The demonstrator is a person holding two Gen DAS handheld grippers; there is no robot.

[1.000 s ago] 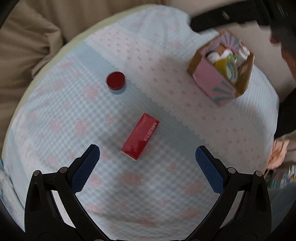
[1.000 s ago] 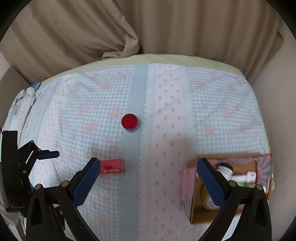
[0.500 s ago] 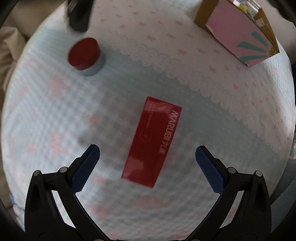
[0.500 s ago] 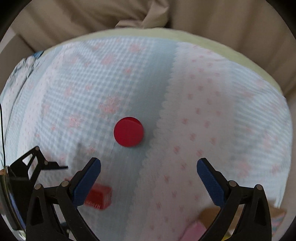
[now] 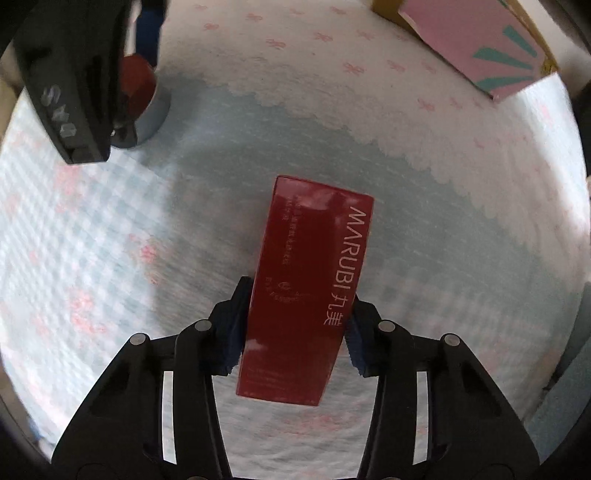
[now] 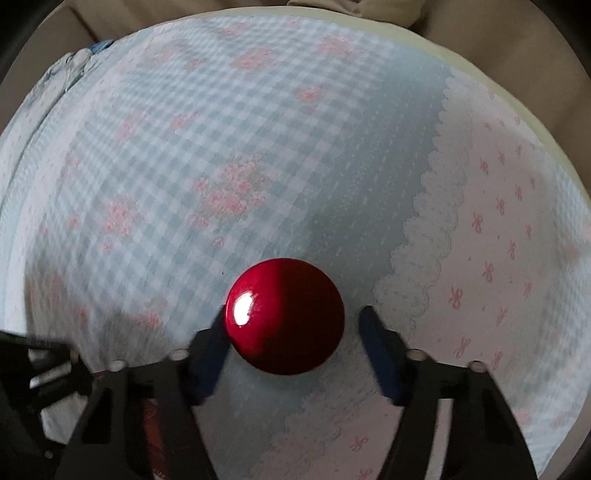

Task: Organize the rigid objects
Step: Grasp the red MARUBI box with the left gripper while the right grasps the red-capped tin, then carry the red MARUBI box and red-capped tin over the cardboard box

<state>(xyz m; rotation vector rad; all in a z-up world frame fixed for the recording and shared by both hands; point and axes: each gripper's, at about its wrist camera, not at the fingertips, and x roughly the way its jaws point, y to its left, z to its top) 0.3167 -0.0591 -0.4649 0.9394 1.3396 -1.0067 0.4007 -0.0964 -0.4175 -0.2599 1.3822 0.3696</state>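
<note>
A red box (image 5: 310,277) printed MARUBI lies on the checked tablecloth (image 5: 110,240). My left gripper (image 5: 299,299) points down at it, closing, and its blue pads press on the box's two long sides. A small jar with a glossy red lid (image 6: 286,314) stands between the fingers of my right gripper (image 6: 293,314), whose jaws are closing. One pad touches the lid's left edge; the other pad (image 6: 373,332) is still a little apart from it. In the left wrist view the same jar (image 5: 142,88) shows at top left, partly hidden by the other gripper's black housing (image 5: 74,74).
A cardboard box with a pink patterned side (image 5: 480,48) stands at the top right of the left wrist view. Beige fabric (image 6: 517,29) lies beyond the table's far rim. Part of the left gripper's frame (image 6: 48,369) shows at the lower left of the right wrist view.
Both grippers have come down close to the table. The left jaws went from wide open to gripping the red box. The right jaws narrowed around the red-lidded jar.
</note>
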